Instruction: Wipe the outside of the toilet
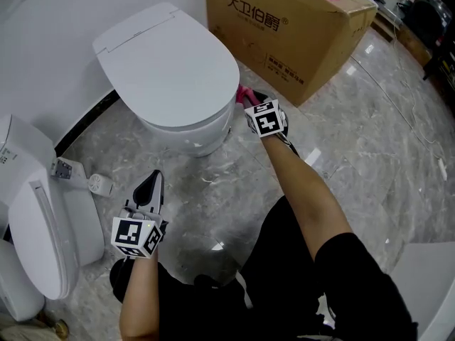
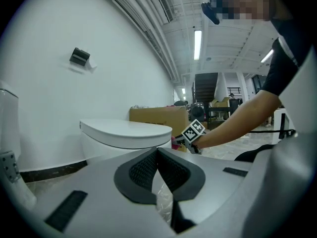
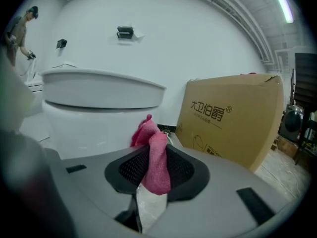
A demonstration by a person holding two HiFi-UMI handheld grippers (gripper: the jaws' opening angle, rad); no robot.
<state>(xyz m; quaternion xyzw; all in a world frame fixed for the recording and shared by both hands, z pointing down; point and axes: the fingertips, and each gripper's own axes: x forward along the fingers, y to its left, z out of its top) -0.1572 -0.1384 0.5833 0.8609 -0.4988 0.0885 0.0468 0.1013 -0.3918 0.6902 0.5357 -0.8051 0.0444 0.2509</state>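
Your right gripper [image 3: 156, 155] is pinching a pink cloth [image 3: 157, 170]. Its bunched end sits against, or just beside, the toilet [image 1: 167, 73], under the lid rim on the bowl's flank near mid-frame in the head view. You seem to be on the side-wiping step; next, press the cloth flat and sweep it round the front curve. The toilet stands upper left of centre, lid down. Its long axis runs from the wall toward lower right, nose facing the cardboard box [image 1: 284, 34]. Your left gripper [image 1: 152, 183], jaws pressed together on nothing, hangs at lower left.
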